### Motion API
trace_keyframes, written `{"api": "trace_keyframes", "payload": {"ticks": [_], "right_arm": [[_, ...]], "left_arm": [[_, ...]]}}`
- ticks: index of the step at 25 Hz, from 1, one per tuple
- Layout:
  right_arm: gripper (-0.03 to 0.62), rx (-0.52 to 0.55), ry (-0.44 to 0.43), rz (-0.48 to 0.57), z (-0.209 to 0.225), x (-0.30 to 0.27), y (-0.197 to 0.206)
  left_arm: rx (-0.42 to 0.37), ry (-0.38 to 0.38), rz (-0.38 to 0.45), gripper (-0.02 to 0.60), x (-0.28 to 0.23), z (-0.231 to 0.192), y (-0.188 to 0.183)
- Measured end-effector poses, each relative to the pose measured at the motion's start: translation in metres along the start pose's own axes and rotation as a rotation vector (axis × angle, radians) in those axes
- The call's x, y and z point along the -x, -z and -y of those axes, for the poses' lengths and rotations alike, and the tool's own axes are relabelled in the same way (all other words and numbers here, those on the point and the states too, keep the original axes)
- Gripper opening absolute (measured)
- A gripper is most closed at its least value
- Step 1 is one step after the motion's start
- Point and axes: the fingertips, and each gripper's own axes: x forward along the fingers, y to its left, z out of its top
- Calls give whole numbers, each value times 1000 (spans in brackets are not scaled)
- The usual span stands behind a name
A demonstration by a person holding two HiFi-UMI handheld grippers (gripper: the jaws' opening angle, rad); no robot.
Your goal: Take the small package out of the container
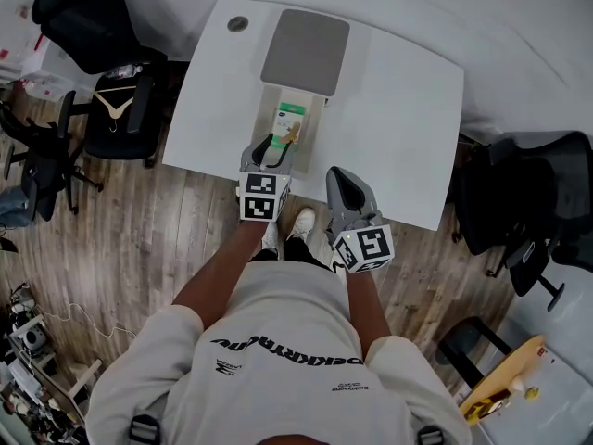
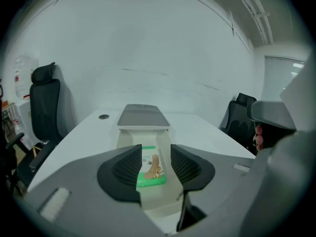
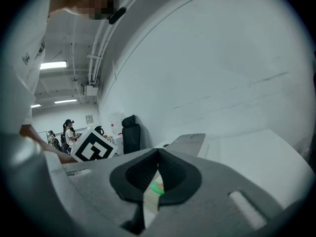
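Observation:
A cream open container (image 1: 316,119) lies lengthwise on the white table (image 1: 408,109), with its grey lid (image 1: 306,49) resting at the far end. Inside lies the small white and green package (image 1: 290,119). My left gripper (image 1: 271,148) hovers over the container's near end. In the left gripper view its jaws stand apart (image 2: 156,151), and the package (image 2: 152,173) shows in the gap below them, untouched, between the container walls (image 2: 123,138). My right gripper (image 1: 339,178) hangs at the table's front edge, right of the container. Its tips meet (image 3: 158,154) with nothing held.
Black office chairs stand left of the table (image 1: 102,35) and right of it (image 1: 528,202). A round cable grommet (image 1: 238,24) sits in the table's far left corner. The floor is wood plank (image 1: 167,239). People stand far off in the right gripper view (image 3: 66,132).

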Motion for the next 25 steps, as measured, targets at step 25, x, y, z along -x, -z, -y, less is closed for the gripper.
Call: {"api": "trace_keyframes", "payload": {"ticks": [25], "right_arm": [[0, -6, -14, -32, 7, -19, 10]], "left_arm": [[29, -55, -275, 360, -68, -19, 45]]}}
